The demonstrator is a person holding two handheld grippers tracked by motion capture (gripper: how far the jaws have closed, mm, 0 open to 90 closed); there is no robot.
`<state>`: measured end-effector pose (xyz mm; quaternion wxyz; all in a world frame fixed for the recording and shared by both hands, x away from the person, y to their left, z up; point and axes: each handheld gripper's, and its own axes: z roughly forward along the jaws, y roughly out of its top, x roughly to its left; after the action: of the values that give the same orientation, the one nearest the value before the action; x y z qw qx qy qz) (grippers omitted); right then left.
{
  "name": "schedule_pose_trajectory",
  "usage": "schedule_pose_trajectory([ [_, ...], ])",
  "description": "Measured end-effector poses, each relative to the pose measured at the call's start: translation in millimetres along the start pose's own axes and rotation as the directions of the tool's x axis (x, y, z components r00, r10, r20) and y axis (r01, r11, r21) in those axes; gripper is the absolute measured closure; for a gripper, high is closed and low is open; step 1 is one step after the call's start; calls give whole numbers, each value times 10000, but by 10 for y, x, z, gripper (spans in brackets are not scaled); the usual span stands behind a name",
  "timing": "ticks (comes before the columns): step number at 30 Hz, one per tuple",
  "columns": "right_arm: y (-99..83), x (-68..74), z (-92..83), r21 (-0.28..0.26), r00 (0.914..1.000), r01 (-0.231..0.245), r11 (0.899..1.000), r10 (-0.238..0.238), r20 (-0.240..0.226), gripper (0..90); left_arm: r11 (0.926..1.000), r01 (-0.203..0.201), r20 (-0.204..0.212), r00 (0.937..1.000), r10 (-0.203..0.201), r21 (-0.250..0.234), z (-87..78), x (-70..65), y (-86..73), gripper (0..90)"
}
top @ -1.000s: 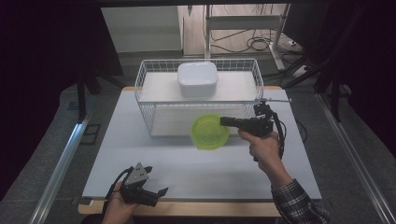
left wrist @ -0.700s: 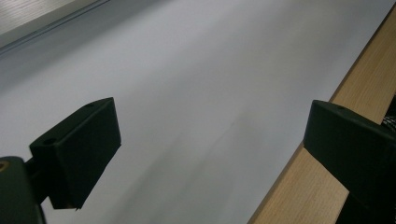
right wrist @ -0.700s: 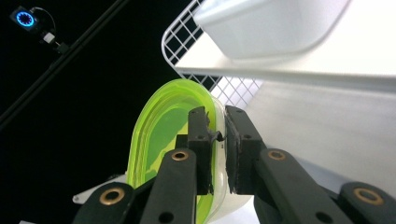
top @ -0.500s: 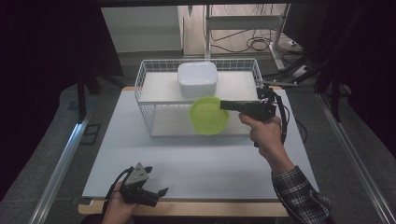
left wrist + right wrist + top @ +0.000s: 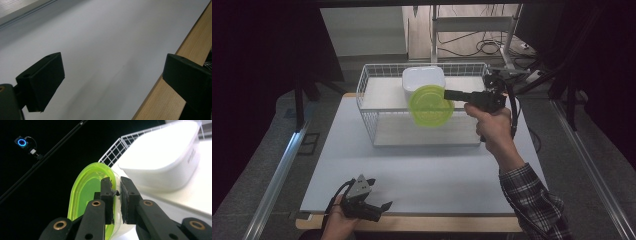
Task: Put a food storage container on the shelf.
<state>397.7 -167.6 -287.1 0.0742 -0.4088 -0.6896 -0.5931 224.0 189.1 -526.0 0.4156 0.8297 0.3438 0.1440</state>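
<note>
A round green translucent container (image 5: 430,105) hangs in the air on its side, over the front part of the white wire basket (image 5: 367,107). My right gripper (image 5: 451,95) is shut on its rim; in the right gripper view the two pads (image 5: 116,192) pinch the green container's (image 5: 87,192) wall. A white rectangular tub (image 5: 423,80) sits upside down inside the basket at the back, just behind the green container; it is the white tub (image 5: 162,162) close ahead in the right gripper view. My left gripper (image 5: 382,206) rests at the table's front edge, jaws open and holding nothing (image 5: 112,82).
The basket stands at the back of a pale grey mat (image 5: 412,170) on a wooden table (image 5: 437,223). Dark curtains flank both sides. A metal shelf frame and cables (image 5: 482,40) lie behind the table.
My right gripper has lifted the green container from in front of the basket up and back, so it now hangs over the basket near the white tub. The left gripper has stayed put.
</note>
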Motion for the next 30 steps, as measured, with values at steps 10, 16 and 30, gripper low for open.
schedule_pose_trajectory([
  [10,277,116,105,-395,9995,137,9991,-125,301,817,10000,0,50,10000,0,6,-4,-5,0,37],
  [16,424,124,200,-655,9987,61,9978,-27,517,817,10000,18,81,10000,-18,24,-1,-7,-2,36],
  [30,683,-2,436,-1197,9897,-165,9927,333,1395,816,10000,-84,146,9999,84,23,-4,-13,-1,36],
])
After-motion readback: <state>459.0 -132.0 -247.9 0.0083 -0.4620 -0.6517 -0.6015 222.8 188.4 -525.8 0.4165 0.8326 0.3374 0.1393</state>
